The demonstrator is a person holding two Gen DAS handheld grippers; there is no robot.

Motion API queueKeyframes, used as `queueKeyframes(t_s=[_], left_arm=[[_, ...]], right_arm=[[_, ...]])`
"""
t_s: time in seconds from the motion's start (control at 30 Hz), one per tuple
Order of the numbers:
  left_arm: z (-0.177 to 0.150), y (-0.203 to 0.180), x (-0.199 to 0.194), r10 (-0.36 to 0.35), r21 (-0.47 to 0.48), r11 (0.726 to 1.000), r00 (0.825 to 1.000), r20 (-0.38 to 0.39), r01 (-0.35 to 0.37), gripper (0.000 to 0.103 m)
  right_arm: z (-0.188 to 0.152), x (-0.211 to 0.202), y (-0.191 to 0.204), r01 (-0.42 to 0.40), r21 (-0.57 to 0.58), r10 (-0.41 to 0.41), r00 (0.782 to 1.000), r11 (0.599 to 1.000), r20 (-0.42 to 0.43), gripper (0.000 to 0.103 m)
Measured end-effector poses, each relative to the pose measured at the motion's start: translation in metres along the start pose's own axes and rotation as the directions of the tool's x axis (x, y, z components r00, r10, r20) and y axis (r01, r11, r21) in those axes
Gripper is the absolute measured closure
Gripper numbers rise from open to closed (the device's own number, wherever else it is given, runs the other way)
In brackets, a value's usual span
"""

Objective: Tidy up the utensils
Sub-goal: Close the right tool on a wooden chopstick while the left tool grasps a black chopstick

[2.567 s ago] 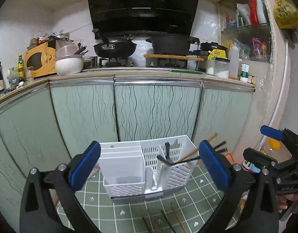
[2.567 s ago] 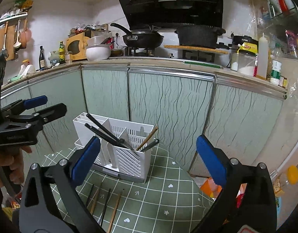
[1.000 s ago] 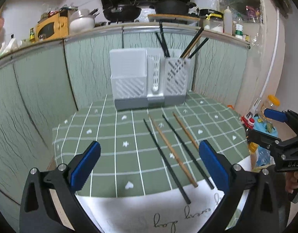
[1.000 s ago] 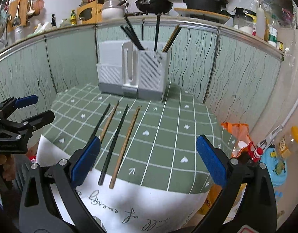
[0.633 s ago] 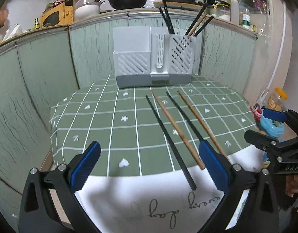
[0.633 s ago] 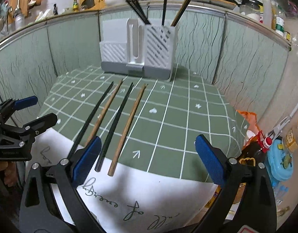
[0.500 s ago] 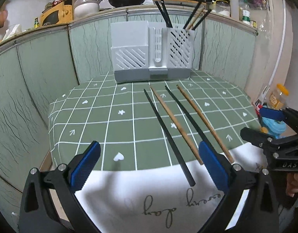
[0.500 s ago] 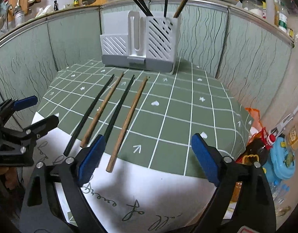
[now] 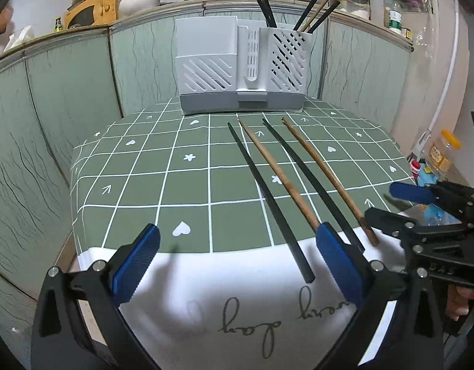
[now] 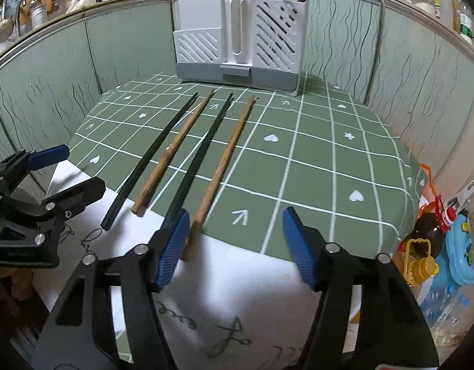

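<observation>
Four chopsticks (image 9: 280, 182) before white utensil holder (image 9: 240, 71), table-top.

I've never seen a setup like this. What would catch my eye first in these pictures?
Probably the four chopsticks lying side by side on the green checked tablecloth, alternating black and wooden: black chopstick, then wooden chopstick. Behind them stands a white utensil holder with more chopsticks sticking out of its right compartment. In the foreground, the blue-padded left gripper and right gripper are both open, holding nothing.
</observation>
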State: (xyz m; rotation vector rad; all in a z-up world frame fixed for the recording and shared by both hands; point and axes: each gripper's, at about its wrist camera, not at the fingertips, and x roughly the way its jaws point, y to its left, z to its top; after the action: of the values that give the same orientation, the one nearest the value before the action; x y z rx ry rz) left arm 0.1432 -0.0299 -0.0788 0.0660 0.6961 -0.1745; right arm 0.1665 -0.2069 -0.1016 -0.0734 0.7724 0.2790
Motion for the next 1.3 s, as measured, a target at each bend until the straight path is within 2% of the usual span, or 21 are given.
queueKeyframes(t_s=[0.17,0.23,0.3,0.33,0.67,0.9,1.03,1.13,1.2,1.23,1.3], left_arm=[[-0.001,0.004,0.0,0.007,-0.012,1.0,1.0,-0.006,-0.007,0.004],[-0.001,0.006,0.0,0.014,-0.015,1.0,1.0,-0.009,-0.014,0.004],[-0.002,0.007,0.0,0.02,-0.016,1.0,1.0,-0.013,-0.02,0.004],[-0.002,0.007,0.001,0.023,-0.018,1.0,1.0,-0.017,-0.024,0.004],[0.0,-0.006,0.01,0.049,-0.026,0.998,0.997,-0.053,-0.05,0.007],[0.0,-0.021,0.022,0.069,-0.039,0.997,0.993,-0.101,-0.073,0.027],[-0.004,-0.03,0.024,0.079,-0.037,0.996,0.993,-0.089,-0.082,0.04],[-0.005,-0.03,0.025,0.09,-0.064,0.993,0.993,-0.081,-0.095,0.06],[-0.006,-0.032,0.026,0.116,-0.06,0.991,0.991,-0.072,-0.121,0.087],[-0.006,-0.032,0.026,0.137,-0.054,0.989,0.988,-0.069,-0.141,0.094],[-0.007,-0.029,0.025,0.132,-0.059,0.989,0.989,-0.065,-0.136,0.095]], right_arm=[[0.0,0.013,0.011,0.016,-0.011,-0.016,1.0,1.0,-0.005,0.063],[0.001,0.016,0.013,0.024,-0.012,-0.024,1.0,1.0,0.004,0.076],[0.001,0.017,0.014,0.024,-0.01,-0.024,1.0,1.0,0.012,0.084],[0.001,0.018,0.015,0.025,-0.009,-0.025,1.0,1.0,0.015,0.095],[0.002,0.017,0.002,0.044,0.044,-0.044,0.999,0.998,-0.007,0.097],[-0.005,0.006,-0.022,0.071,0.082,-0.07,0.997,0.994,-0.022,0.097],[-0.009,0.0,-0.03,0.071,0.099,-0.069,0.997,0.993,-0.024,0.097],[-0.011,-0.002,-0.031,0.07,0.101,-0.069,0.997,0.992,-0.021,0.097],[-0.011,-0.001,-0.03,0.071,0.102,-0.07,0.997,0.992,-0.02,0.097],[-0.011,-0.001,-0.03,0.071,0.103,-0.07,0.997,0.992,-0.019,0.097],[-0.011,-0.001,-0.03,0.071,0.105,-0.07,0.997,0.992,-0.019,0.097]])
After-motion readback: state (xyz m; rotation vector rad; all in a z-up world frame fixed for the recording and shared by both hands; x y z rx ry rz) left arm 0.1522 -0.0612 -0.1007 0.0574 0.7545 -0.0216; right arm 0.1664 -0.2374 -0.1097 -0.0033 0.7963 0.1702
